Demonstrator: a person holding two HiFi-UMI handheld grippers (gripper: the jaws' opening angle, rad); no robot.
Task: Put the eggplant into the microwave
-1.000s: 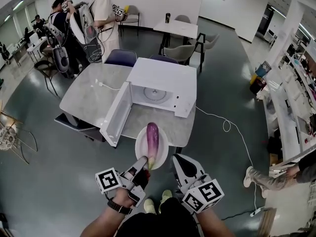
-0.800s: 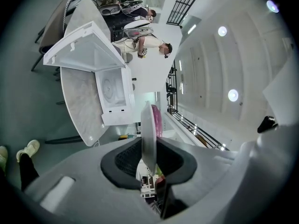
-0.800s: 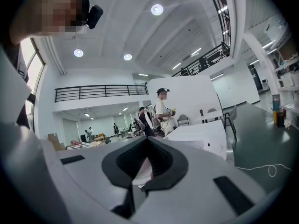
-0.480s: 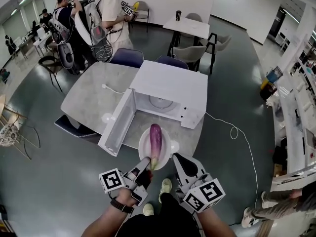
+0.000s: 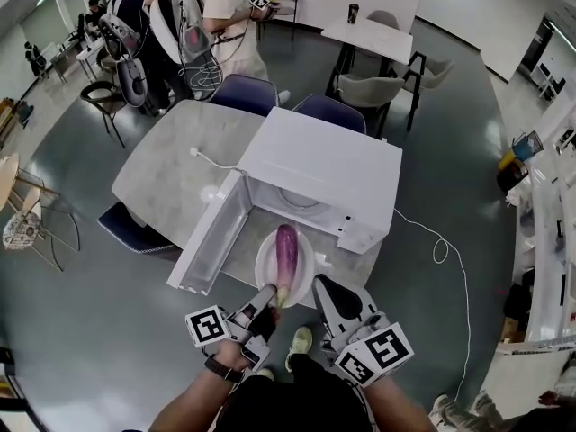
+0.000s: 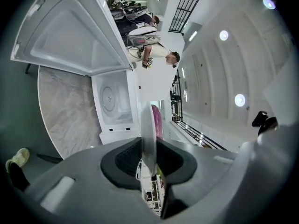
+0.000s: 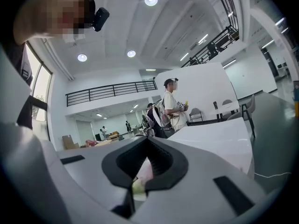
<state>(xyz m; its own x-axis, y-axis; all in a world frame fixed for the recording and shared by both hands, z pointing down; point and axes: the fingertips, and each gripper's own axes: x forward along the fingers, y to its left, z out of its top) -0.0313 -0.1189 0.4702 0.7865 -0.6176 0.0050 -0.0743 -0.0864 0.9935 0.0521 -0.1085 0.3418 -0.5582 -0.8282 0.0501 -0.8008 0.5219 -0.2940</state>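
Overhead, the left gripper (image 5: 270, 293) is clamped on the near rim of a white plate (image 5: 263, 264), with the eggplant (image 5: 285, 250) lying on it just ahead of the fingertips. The open microwave (image 5: 324, 165) stands just beyond, its door (image 5: 209, 237) swung out to their left. The right gripper (image 5: 319, 286) hovers just beside the plate's right rim.

Along the left jaws, the plate (image 6: 148, 134) sits edge-on between the pads, the eggplant (image 6: 158, 122) just past them and the empty cavity (image 6: 114, 99) further ahead.

Along the right jaws, the pads (image 7: 159, 164) are drawn together on nothing.

The pick-up looks done; the eggplant is not yet inside the microwave.
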